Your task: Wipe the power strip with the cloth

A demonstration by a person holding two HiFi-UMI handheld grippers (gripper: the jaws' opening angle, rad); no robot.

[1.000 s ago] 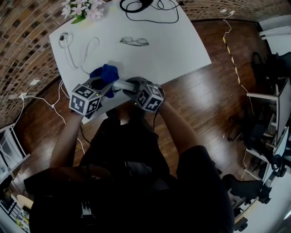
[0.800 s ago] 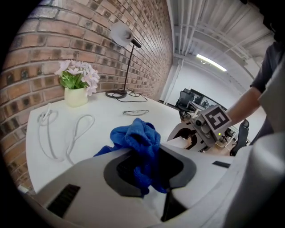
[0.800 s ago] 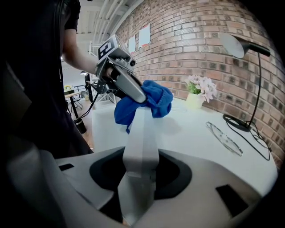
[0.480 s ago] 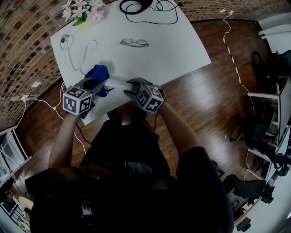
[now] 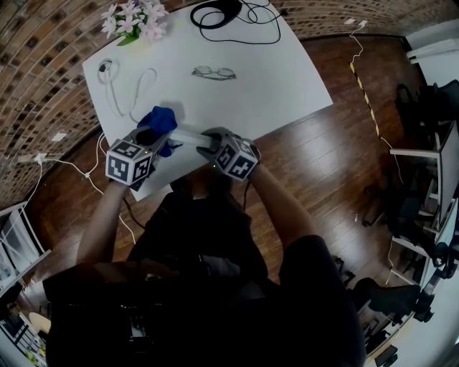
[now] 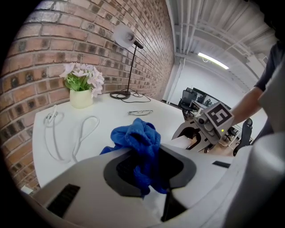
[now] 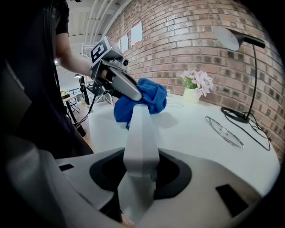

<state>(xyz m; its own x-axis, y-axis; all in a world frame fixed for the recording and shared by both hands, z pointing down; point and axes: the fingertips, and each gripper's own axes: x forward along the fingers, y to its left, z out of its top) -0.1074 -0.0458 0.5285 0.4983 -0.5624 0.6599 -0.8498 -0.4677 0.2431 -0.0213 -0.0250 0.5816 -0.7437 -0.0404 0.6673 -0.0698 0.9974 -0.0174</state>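
Note:
My right gripper (image 5: 206, 140) (image 7: 140, 176) is shut on one end of a long white power strip (image 5: 186, 134) (image 7: 140, 138), holding it over the near edge of the white table (image 5: 272, 79). The strip runs away from it toward my left gripper (image 5: 153, 137) (image 6: 147, 178), which is shut on a bunched blue cloth (image 5: 159, 120) (image 6: 140, 144). In the right gripper view the cloth (image 7: 144, 100) lies wrapped over the strip's far end. The left gripper view shows the right gripper (image 6: 209, 127) off to the right, gripping the pale strip (image 6: 182, 140).
On the table lie a coiled white cable (image 5: 125, 82) at the left, a pair of glasses (image 5: 214, 72) in the middle, a pot of pink flowers (image 5: 133, 18) and a black lamp base with cord (image 5: 226, 13) at the far side. A brick wall borders the table; wooden floor lies to the right.
The left gripper with the cloth has slid a little to the left along the strip, then held still. The right gripper has kept its place.

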